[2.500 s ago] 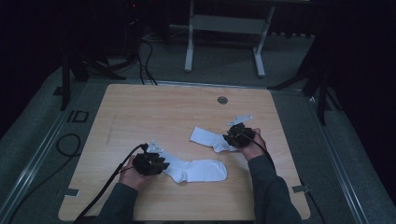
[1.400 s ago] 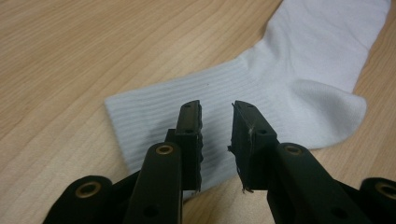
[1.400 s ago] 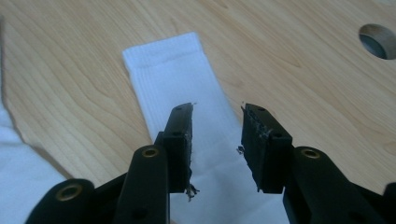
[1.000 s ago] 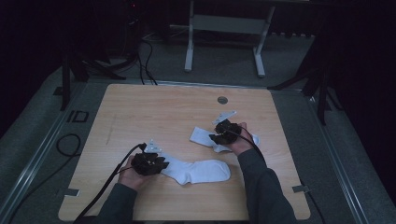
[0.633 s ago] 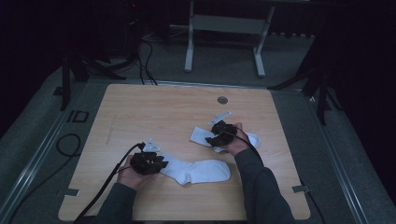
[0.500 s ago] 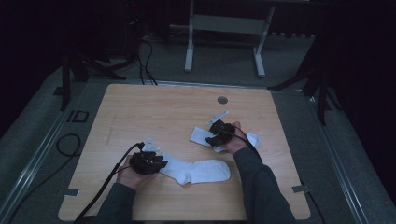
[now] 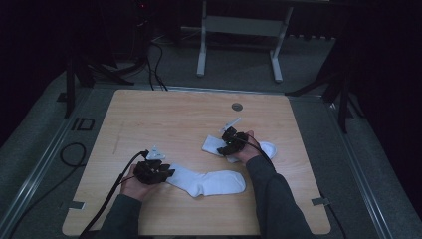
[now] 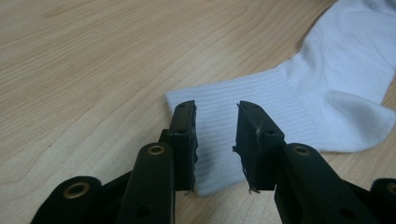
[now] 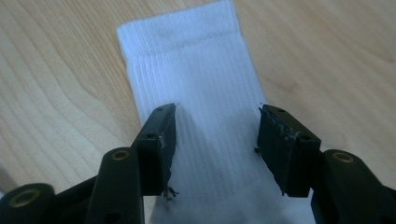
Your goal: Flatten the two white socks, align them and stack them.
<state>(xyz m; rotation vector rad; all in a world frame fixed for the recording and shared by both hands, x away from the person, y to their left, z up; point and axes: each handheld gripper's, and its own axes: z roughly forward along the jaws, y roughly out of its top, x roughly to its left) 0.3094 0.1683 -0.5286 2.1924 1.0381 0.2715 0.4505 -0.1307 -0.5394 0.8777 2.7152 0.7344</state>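
Counter (image 7: 164, 119) of pale wood carries two white ribbed cotton socks: the near sock (image 7: 209, 181) lies flat before me, the far sock (image 9: 196, 93) beyond it to the right. My left tongs (image 8: 215, 140) stand released astride the near sock's cuff. My right tongs (image 9: 215, 140), jaws just been opening, straddle the far sock unclenched. I should press lower, then pinch one layer squarely.
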